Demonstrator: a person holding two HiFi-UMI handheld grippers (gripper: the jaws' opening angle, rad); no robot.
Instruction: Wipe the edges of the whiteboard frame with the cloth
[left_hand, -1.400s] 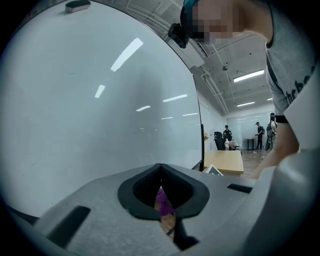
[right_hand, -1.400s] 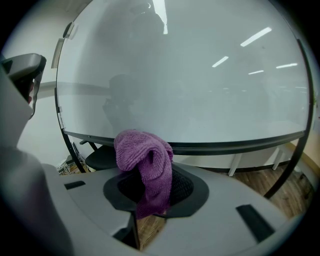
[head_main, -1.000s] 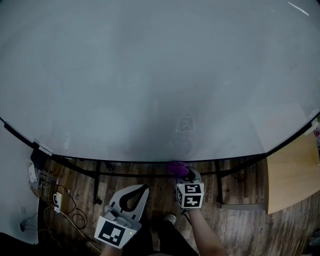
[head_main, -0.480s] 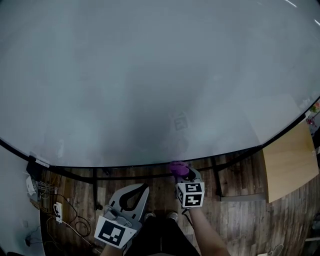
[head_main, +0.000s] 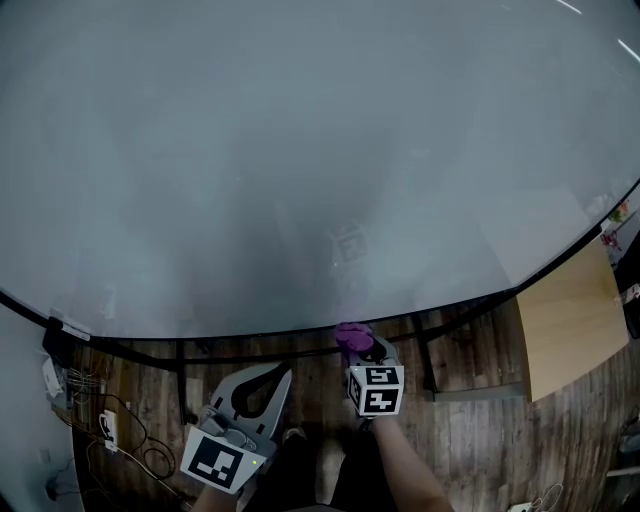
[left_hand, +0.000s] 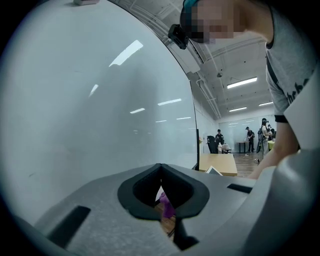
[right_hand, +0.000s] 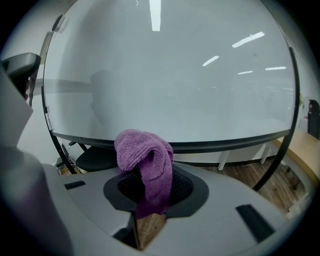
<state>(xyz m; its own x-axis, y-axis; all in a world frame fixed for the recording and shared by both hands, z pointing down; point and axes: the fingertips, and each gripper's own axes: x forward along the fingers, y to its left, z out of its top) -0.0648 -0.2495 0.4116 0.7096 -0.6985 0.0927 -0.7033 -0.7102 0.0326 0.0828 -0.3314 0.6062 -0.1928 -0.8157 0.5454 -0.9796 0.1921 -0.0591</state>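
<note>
Purple terry cloth (right_hand: 145, 159) pinched between right gripper (head_main: 366, 350) jaws, long axis upright, bunched end pointing 12 o'clock toward black whiteboard frame bottom edge (right_hand: 225, 144). Left gripper (head_main: 286, 372) at 7 o'clock, jaws pressed together, empty.

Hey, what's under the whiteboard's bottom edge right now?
Wood plank floor, the black stand legs, and tangled cables at the left. The right claw holds a purple cloth at the frame. Anything behind the whiteboard panel is covered.

The cloth (right_hand: 145, 152), in the right gripper (head_main: 366, 350), sits at the bottom whiteboard frame (right_hand: 225, 144).
</note>
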